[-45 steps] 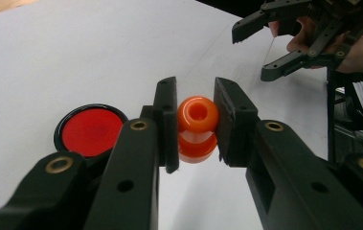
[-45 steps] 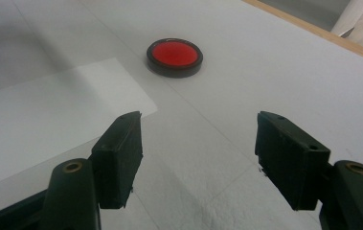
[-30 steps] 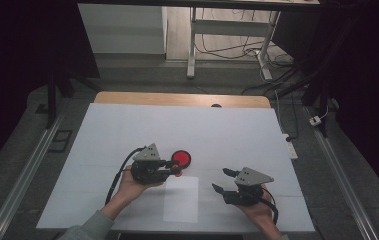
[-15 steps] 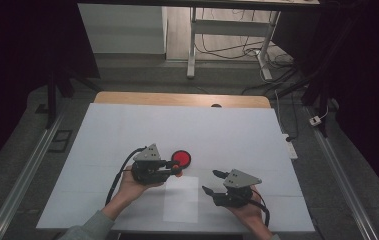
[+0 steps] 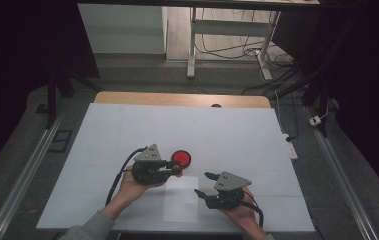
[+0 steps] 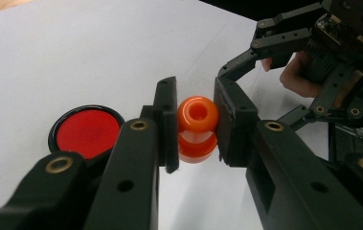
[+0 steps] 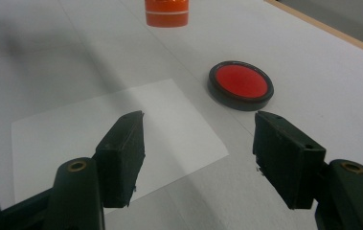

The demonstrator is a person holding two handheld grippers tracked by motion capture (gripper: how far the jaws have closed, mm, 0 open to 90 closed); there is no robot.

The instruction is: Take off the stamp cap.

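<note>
Holding the orange bottle [image 6: 197, 129] clamped in the left gripper [image 6: 194, 122] above the counter [image 5: 237, 130], red cap [image 5: 181, 158] at one o'clock; right gripper [image 7: 198, 148], released, should approach squarely.

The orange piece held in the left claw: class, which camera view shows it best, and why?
The left gripper view: the orange piece sits close up between the left claw, its hollow top and waisted shape plain. The right gripper view catches its lower part at the top edge. In the high view I cannot make it out at the left claw.
</note>
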